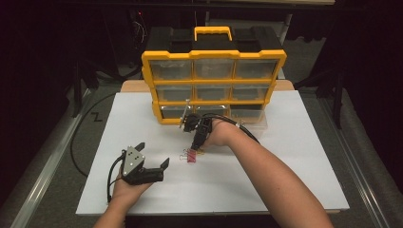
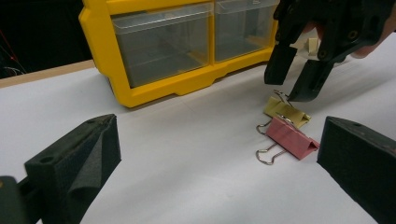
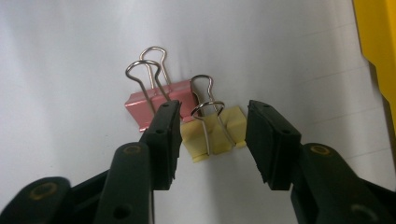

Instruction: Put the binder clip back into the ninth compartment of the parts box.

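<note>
Two binder clips lie side by side on the white board (image 1: 285, 156): a pink clip (image 1: 191, 156) (image 2: 292, 135) (image 3: 144, 100) and a pale yellow clip (image 2: 282, 111) (image 3: 219, 133). My right gripper (image 1: 197, 142) (image 2: 289, 86) (image 3: 212, 126) points down over them. It is open, one jaw on each side of the yellow clip and its wire handles, with gaps on both sides. My left gripper (image 1: 153, 154) (image 2: 217, 140) rests open on the board to the left of the clips, nothing between its jaws.
A yellow and black organizer (image 1: 214, 57) (image 2: 154, 91) with clear drawers stands upright at the back of the board. A bottom right drawer (image 1: 249, 116) looks pulled out. Bare board lies in front of and to the right of the clips.
</note>
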{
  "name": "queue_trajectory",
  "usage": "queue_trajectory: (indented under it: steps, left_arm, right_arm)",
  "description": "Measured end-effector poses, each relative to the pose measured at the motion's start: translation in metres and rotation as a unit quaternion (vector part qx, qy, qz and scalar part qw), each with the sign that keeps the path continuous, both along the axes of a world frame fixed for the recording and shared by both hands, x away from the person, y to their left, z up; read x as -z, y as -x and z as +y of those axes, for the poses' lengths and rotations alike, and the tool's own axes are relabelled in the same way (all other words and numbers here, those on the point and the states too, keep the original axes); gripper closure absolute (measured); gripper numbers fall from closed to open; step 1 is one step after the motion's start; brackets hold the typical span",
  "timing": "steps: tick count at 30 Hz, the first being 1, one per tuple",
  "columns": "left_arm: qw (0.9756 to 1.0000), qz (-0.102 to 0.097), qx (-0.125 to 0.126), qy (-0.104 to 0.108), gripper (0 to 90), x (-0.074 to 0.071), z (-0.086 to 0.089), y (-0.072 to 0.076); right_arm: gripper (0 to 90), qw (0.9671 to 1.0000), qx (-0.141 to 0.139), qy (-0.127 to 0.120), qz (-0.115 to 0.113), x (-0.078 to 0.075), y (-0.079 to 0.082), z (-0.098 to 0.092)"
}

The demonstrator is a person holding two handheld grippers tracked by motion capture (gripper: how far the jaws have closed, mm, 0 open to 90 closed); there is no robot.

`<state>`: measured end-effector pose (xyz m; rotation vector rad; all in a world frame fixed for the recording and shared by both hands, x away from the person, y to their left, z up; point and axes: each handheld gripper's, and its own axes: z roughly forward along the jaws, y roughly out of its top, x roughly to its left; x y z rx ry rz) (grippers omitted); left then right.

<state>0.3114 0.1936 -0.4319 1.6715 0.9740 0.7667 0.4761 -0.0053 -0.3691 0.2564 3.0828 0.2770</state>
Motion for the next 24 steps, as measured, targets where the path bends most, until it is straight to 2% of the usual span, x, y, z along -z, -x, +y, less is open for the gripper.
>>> queue_trajectory:
  steps: [2, 6, 7, 14, 19, 20, 24]
  left_arm:
    - [1.0, 0.0, 0.001, 0.0, 0.3, -0.0001, 0.0001, 0.0001]
    - [1.0, 0.001, 0.002, -0.002, 0.3, 0.0, 0.0006, 0.0]
    - [1.0, 0.0, 0.002, -0.002, 0.3, -0.0002, 0.0007, 0.0]
    - [1.0, 0.0, 0.003, -0.003, 0.3, -0.0002, 0.0006, 0.0002]
    - [1.0, 0.001, 0.004, -0.004, 0.3, 0.0, 0.0001, 0.0001]
    - [1.0, 0.001, 0.004, -0.004, 0.3, 0.0001, 0.0, 0.0001]
    - [1.0, 0.001, 0.004, -0.004, 0.3, 0.0002, -0.0002, -0.0001]
  right_arm:
    - [63.3, 1.0, 0.002, 0.003, 0.005, 0.0031, -0.0021, 0.001]
    - [65.1, 1.0, 0.003, -0.001, 0.009, 0.007, -0.0029, 0.0015]
    - [66.2, 1.0, -0.002, 0.007, 0.006, 0.0078, -0.0025, 0.003]
    - [75.0, 0.9998, -0.017, 0.01, -0.001, 0.0088, -0.0003, 0.0057]
    - [75.5, 0.9998, -0.018, 0.01, 0.004, 0.0077, -0.0004, 0.0026]
    - [75.5, 0.9997, -0.019, 0.016, 0.001, 0.0067, -0.0002, 0.0021]
    - [75.6, 0.9998, -0.018, 0.009, -0.004, 0.0018, -0.0003, -0.0026]
